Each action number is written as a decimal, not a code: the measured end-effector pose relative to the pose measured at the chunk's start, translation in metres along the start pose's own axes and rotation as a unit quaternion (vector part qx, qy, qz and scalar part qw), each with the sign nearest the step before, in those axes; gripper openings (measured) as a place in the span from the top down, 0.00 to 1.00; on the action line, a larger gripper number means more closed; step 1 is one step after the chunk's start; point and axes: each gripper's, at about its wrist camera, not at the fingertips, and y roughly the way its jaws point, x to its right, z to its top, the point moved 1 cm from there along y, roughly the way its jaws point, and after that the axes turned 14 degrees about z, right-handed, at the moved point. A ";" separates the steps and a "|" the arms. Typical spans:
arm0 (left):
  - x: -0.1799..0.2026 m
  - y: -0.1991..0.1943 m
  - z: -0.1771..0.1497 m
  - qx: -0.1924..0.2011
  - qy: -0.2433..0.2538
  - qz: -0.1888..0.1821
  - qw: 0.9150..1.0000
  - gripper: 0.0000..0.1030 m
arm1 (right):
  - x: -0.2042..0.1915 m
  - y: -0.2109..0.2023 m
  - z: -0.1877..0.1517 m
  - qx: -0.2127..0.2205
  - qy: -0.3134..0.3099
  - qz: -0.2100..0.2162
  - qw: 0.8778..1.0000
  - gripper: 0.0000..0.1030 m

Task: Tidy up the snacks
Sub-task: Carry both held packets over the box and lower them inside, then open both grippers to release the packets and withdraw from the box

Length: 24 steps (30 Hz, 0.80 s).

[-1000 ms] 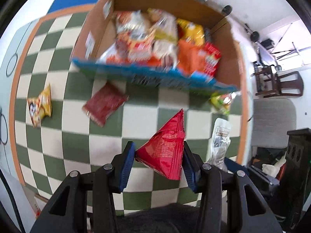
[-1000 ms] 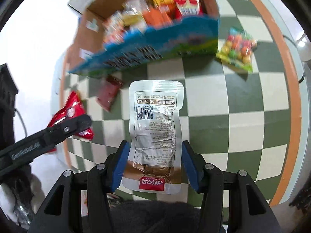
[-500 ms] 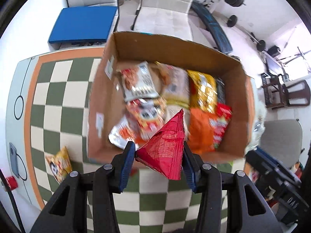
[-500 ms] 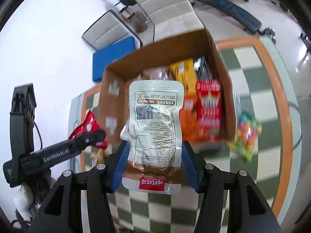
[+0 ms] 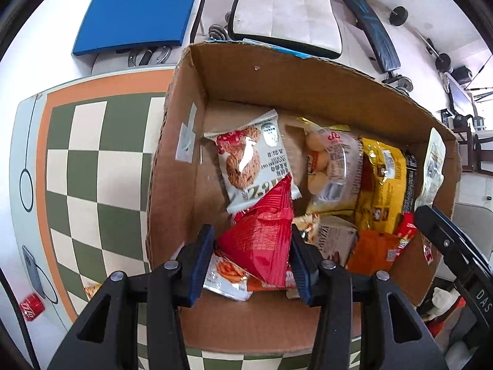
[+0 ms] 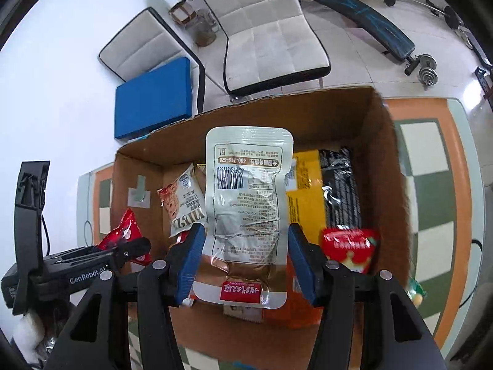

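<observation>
My left gripper is shut on a red triangular snack packet and holds it over the near-left part of the open cardboard box. My right gripper is shut on a silver pouch with a barcode and holds it above the box. The box holds several snack packets, among them a white cookie packet and a yellow bag. The left gripper with its red packet shows at the left of the right wrist view. The pouch shows at the box's right wall in the left wrist view.
The box stands on a green-and-cream checkered table with an orange border. A colourful candy bag lies by the box's right side. White chairs, a blue pad and a weight bench stand beyond the table.
Both grippers have risen and moved forward from above the table to above the box, each still holding its packet. The box now fills the views from above.
</observation>
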 end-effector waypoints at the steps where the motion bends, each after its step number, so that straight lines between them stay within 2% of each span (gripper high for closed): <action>1: 0.000 0.001 0.002 -0.002 -0.001 0.001 1.000 0.56 | 0.000 0.004 0.003 -0.002 0.000 -0.004 1.000 0.43; 4: 0.001 0.006 0.005 -0.011 0.003 -0.007 1.000 0.55 | -0.003 0.018 0.009 -0.017 -0.003 -0.013 1.000 0.42; 5: 0.001 0.007 0.005 -0.011 0.005 -0.003 1.000 0.51 | -0.006 0.020 0.008 -0.021 -0.006 -0.016 1.000 0.40; 6: 0.001 0.007 0.006 -0.011 0.005 0.000 1.000 0.41 | -0.006 0.023 0.009 -0.027 -0.009 -0.022 0.999 0.35; 7: 0.002 0.006 0.006 -0.012 0.006 -0.001 1.000 0.31 | -0.007 0.026 0.009 -0.033 -0.011 -0.030 0.999 0.18; 8: 0.002 0.006 0.007 -0.013 0.006 -0.005 1.000 0.13 | -0.007 0.030 0.010 -0.043 -0.009 -0.040 0.998 0.11; 9: 0.001 0.005 0.007 -0.011 0.005 -0.005 1.000 0.10 | -0.007 0.030 0.010 -0.045 -0.010 -0.041 0.998 0.11; 19: -0.009 -0.023 -0.003 0.017 -0.003 -0.018 1.000 0.10 | -0.015 0.009 0.007 -0.028 -0.015 -0.046 0.998 0.11; 24: -0.011 -0.062 -0.036 0.082 0.002 -0.006 0.997 0.10 | -0.023 -0.017 -0.010 -0.015 -0.012 -0.031 0.999 0.10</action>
